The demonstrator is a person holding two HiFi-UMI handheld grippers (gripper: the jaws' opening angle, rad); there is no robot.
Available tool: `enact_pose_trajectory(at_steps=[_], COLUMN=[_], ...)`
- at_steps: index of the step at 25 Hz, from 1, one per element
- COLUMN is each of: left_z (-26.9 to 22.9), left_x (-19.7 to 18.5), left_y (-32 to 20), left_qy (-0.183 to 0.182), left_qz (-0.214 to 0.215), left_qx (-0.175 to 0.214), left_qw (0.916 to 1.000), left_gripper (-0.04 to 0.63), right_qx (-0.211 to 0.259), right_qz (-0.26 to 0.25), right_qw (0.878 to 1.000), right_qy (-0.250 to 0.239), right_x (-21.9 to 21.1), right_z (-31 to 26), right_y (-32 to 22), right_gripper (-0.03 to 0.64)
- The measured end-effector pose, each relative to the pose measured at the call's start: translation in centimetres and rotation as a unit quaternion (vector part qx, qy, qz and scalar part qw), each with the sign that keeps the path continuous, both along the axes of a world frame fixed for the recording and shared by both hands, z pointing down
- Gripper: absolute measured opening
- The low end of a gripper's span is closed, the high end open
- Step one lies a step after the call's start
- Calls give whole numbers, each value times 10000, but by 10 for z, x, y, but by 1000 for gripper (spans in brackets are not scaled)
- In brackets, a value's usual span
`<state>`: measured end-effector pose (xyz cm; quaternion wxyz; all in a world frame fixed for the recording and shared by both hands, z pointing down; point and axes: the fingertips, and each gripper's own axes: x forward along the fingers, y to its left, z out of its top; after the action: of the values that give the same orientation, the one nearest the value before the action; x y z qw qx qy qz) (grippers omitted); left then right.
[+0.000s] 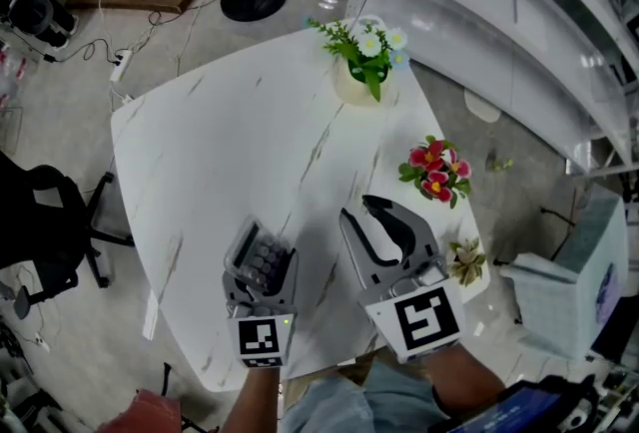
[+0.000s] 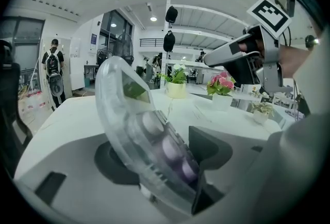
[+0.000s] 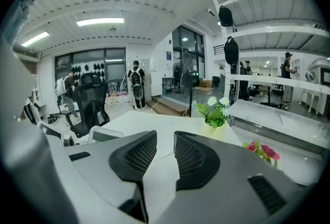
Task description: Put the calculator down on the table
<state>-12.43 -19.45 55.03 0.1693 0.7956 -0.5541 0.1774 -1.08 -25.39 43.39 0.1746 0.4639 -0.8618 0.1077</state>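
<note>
The calculator, in a clear case with rows of round keys, stands tilted between the jaws of my left gripper over the front part of the white marble table. In the left gripper view the calculator leans across the gap of the left gripper. Its keyed face lies against the right pad, and its back stands off the left pad. I cannot tell whether it rests on the table. My right gripper hovers beside it on the right. Its mesh pads stand a little apart with nothing between them.
On the table's right side stand a pot of white flowers, a pot of pink flowers and a small dried plant. A black office chair is at the left, and metal shelving and a pale box at the right.
</note>
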Motion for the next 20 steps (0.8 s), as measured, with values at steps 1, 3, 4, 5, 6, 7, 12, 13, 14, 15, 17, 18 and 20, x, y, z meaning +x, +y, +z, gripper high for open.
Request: enact_pose_trajectory(at_steps=[1, 3, 4, 5, 6, 7, 12, 13, 14, 15, 17, 18, 20], left_z=[2, 5, 6, 8, 11, 13, 16, 17, 18, 19, 22, 24, 26], left_x=[-1, -3, -4, -5, -7, -9, -23, -26, -27, -29, -34, -37, -43], left_y=[0, 0, 0, 0, 0, 0, 1, 2, 2, 3, 6, 8, 10], left_qy=[-12, -60, -77, -82, -78, -76, -193, -191, -181, -178, -228, -264, -306], left_qz=[-10, -23, -36, -60, -91, -123, -355, -387, -410, -431, -493, -535, -614], left_qx=[1, -21, -60, -111, -161, -201, -328, -370, -422, -483, -628, -707, -829], left_qw=[10000, 10000, 9999, 9999, 9998, 9997, 9986, 9984, 9981, 9977, 9965, 9957, 9942], left_gripper=[295, 305, 316, 340, 362, 375, 428, 436, 440, 446, 453, 461, 477], right_qx=[-2, -16, -22, -28, -34, -40, -57, -59, -59, -56, -49, -46, -38], right_qz=[-10, -25, -31, -37, -44, -53, -112, -119, -126, -136, -166, -180, -203], right_qw=[10000, 10000, 10000, 10000, 10000, 10000, 9999, 9999, 9999, 9999, 9998, 9998, 9998], right_qy=[5, 3, 2, 0, -1, 0, -6, -13, -22, -30, -41, -49, -64], right_x=[-1, -4, -5, -6, -7, -8, -15, -16, -18, -19, -22, -23, -26], right_z=[0, 1, 1, 1, 1, 2, 3, 2, 2, 1, 0, 0, -2], right_y=[0, -1, -1, -2, -2, -2, -1, 0, 0, 0, 1, 1, 2], right_gripper=[121, 121, 121, 121, 121, 121, 121, 121, 121, 121, 121, 121, 123])
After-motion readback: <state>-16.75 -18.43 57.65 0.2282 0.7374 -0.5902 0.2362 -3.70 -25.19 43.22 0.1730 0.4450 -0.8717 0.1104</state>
